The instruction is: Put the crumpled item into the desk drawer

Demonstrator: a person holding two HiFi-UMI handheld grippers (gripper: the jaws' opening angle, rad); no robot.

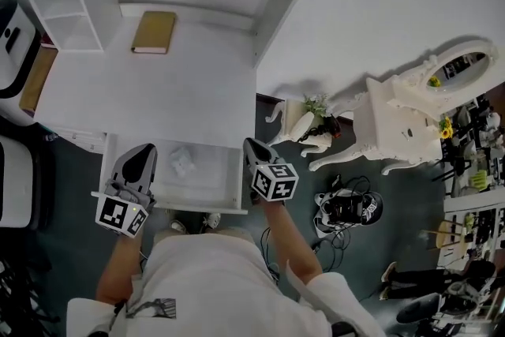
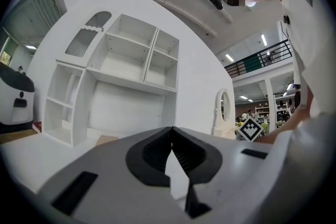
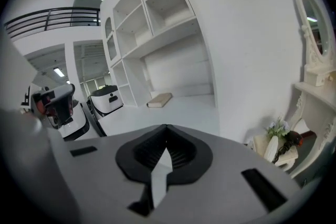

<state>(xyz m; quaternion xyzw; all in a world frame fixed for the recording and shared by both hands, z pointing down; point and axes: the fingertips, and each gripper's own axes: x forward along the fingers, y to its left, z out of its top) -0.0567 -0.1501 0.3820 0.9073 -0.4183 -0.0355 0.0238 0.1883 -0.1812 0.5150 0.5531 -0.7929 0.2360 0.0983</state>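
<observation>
In the head view the white desk drawer (image 1: 170, 203) stands pulled out, and a white crumpled item (image 1: 183, 162) lies inside it near the middle. My left gripper (image 1: 142, 152) hovers over the drawer's left side, shut with nothing between its jaws; its tips (image 2: 171, 131) meet in its own view. At the drawer's right edge, above it, my right gripper (image 1: 251, 144) is also shut and empty, its jaws (image 3: 166, 128) pressed together. Neither gripper touches the crumpled item. Both gripper views look across the desk toward the shelves.
A tan book (image 1: 154, 31) lies at the back of the white desk top (image 1: 158, 102), under a white shelf unit (image 1: 71, 4). Right of the desk stand a potted plant (image 1: 309, 121) and an ornate white vanity (image 1: 410, 102). Cables and gear (image 1: 347, 209) lie on the floor.
</observation>
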